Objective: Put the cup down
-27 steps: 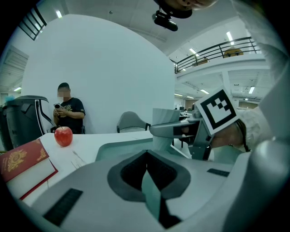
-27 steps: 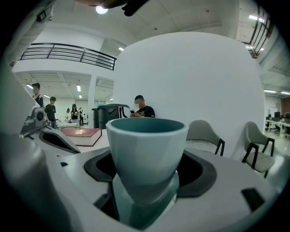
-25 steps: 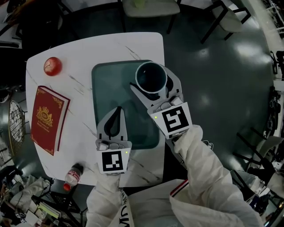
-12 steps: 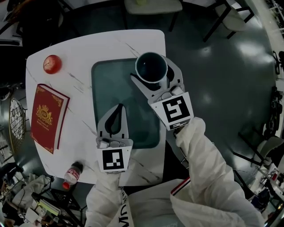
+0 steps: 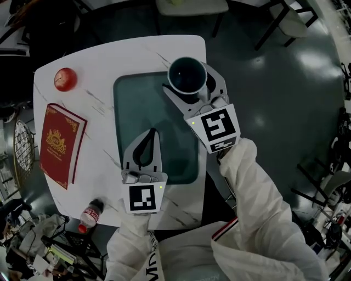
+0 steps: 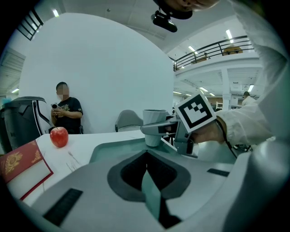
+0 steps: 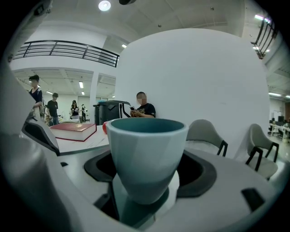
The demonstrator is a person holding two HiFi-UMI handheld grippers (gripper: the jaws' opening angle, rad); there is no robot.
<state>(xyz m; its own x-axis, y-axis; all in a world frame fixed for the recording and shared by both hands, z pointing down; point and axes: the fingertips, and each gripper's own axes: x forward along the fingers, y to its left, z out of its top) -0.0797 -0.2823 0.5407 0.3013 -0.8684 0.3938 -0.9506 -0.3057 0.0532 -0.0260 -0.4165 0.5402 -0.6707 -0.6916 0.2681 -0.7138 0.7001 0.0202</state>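
A pale teal cup (image 5: 187,74) stands upright between the jaws of my right gripper (image 5: 189,83), which is shut on it at the far right corner of the dark green tray (image 5: 131,104). In the right gripper view the cup (image 7: 146,152) fills the middle, with its reflection right under its base; I cannot tell whether the base touches the tray. My left gripper (image 5: 152,133) rests over the near part of the tray, shut and empty. In the left gripper view its closed tips (image 6: 147,159) point toward the cup (image 6: 152,128).
On the white table (image 5: 98,66), a red apple (image 5: 64,80) lies at the far left, a red book (image 5: 59,145) at the left and a plastic bottle (image 5: 89,215) at the near edge. Chairs (image 5: 192,8) stand beyond the table. A person (image 6: 65,111) stands further off.
My right gripper has carried the cup a little farther away, toward the tray's far right corner. The left gripper has barely moved.
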